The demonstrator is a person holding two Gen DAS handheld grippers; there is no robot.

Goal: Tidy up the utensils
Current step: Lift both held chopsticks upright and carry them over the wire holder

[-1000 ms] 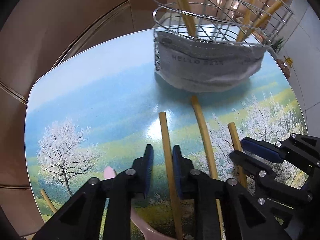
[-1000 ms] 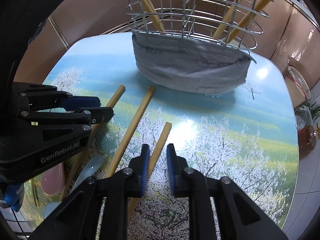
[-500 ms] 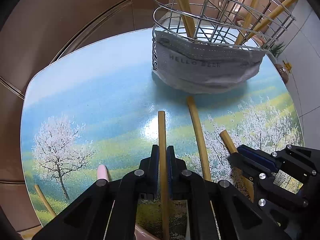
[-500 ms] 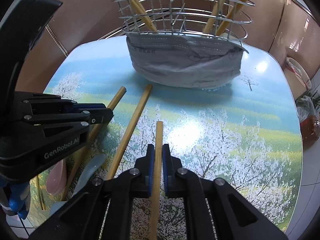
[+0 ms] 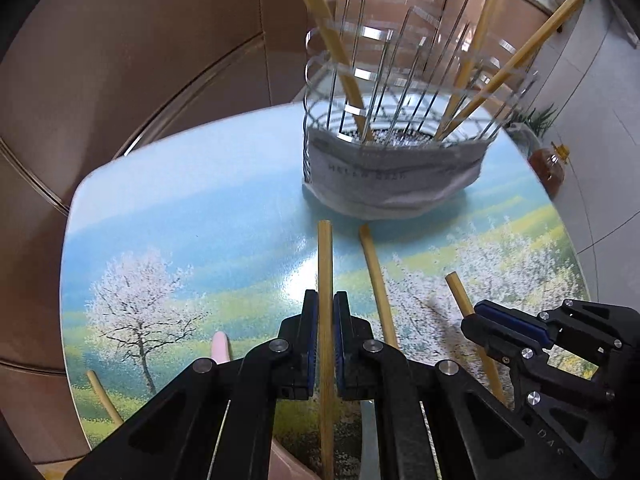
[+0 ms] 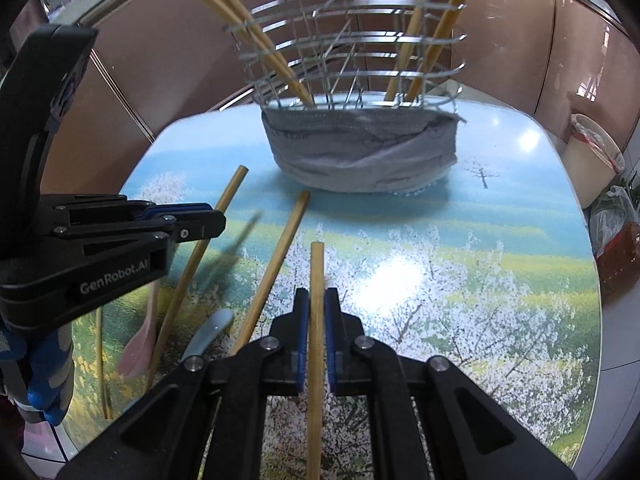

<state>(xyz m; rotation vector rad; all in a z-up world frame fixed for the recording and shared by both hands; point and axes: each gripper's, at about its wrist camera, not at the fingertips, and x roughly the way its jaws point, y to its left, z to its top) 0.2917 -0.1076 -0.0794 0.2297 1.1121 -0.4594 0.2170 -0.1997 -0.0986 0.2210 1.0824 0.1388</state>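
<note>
My left gripper (image 5: 326,300) is shut on a wooden chopstick (image 5: 325,264) and holds it above the table, pointing toward the wire utensil basket (image 5: 400,92). My right gripper (image 6: 316,300) is shut on another wooden chopstick (image 6: 316,268), also lifted and pointing toward the basket (image 6: 352,48). The basket holds several chopsticks and has a grey face mask (image 6: 360,156) around its base. A third chopstick (image 5: 374,268) lies on the table between the two grippers. A pink spoon (image 6: 140,340) and a pale blue spoon (image 6: 208,332) lie at the near left.
The table (image 6: 500,240) has a printed landscape of blossoming trees. A thin stick (image 5: 102,392) lies at its near left edge. Brown cabinet panels stand behind. A bin (image 6: 592,160) and bags stand on the floor at the right.
Both grippers closed on their chopsticks and lifted them off the table; the basket now looms higher in both views.
</note>
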